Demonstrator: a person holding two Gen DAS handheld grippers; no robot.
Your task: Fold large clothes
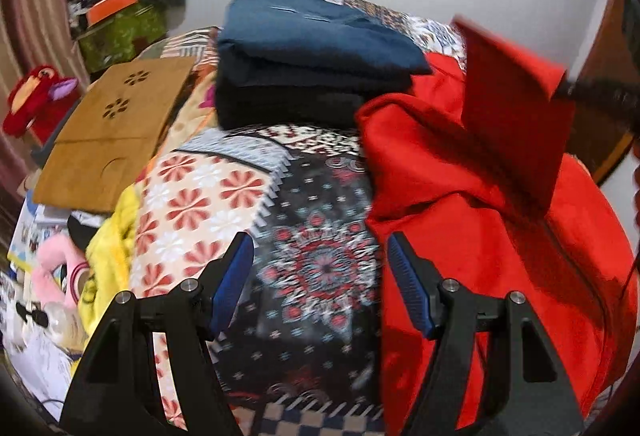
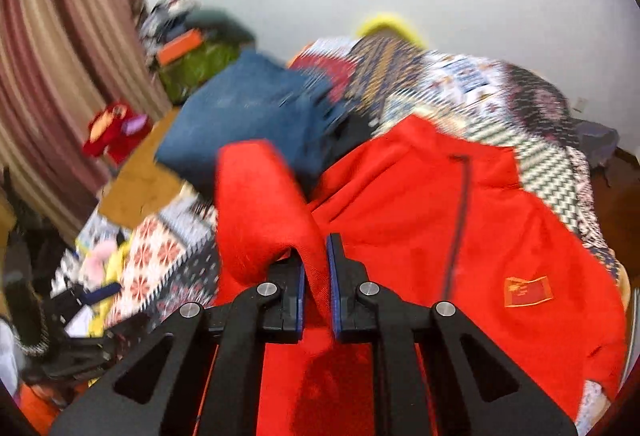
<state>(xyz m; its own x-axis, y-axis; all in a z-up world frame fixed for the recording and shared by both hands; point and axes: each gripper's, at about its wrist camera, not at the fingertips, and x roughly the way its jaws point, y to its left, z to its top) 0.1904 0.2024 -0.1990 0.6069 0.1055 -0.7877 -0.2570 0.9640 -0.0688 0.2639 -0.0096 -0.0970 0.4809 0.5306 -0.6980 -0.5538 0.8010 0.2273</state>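
Observation:
A red zip jacket (image 1: pixel 480 236) lies spread on the patterned bedspread (image 1: pixel 224 195); it also shows in the right wrist view (image 2: pixel 500 220), with a dark zipper and a flag patch. My right gripper (image 2: pixel 317 276) is shut on a red sleeve (image 2: pixel 256 203) of the jacket and holds it lifted above the body of the jacket; the raised sleeve also shows in the left wrist view (image 1: pixel 516 107). My left gripper (image 1: pixel 320 276) is open and empty, hovering over the bedspread just left of the jacket's edge.
A stack of folded blue and dark clothes (image 1: pixel 308 55) sits at the far side of the bed. A brown wooden board (image 1: pixel 108 131) lies at the left edge. Toys and clutter (image 1: pixel 52 276) lie left of the bed, curtains (image 2: pixel 60 75) behind them.

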